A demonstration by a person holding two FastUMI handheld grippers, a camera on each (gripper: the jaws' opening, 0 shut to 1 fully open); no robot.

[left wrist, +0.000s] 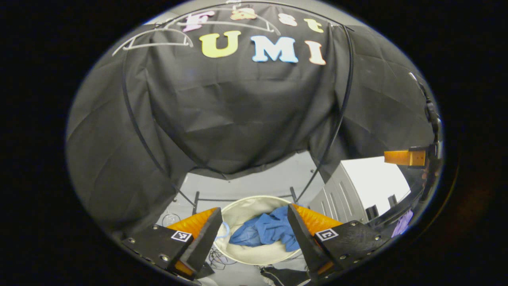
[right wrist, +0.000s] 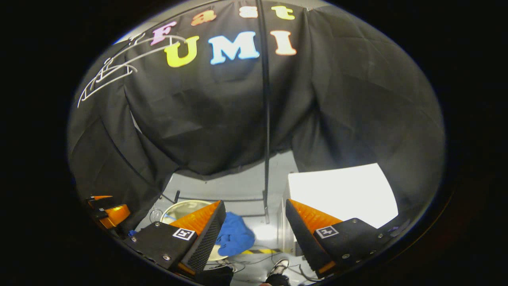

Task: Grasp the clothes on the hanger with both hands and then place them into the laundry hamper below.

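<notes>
The blue garment (left wrist: 266,230) was seen lying crumpled inside the round pale hamper (left wrist: 242,210) on the floor, with one fold draped toward the rim on the side nearer the right gripper's view, where the same cloth (right wrist: 235,236) was seen spilling at the hamper's edge. The left gripper (left wrist: 254,234) was held above the hamper with its jaws wide apart and nothing between them; the right gripper (right wrist: 254,234) was likewise spread wide and empty. Bare wire hangers (left wrist: 154,39) were seen high up against the black cloth wall. The garment was judged to be light, limp and easily bunched (a thin fabric, by its soft creases), so little force would be needed and no harm feared. If it were to be taken up again, a raised fold near the middle of the heap was judged the best place to pinch, since flat parts would slip from the fingers.
</notes>
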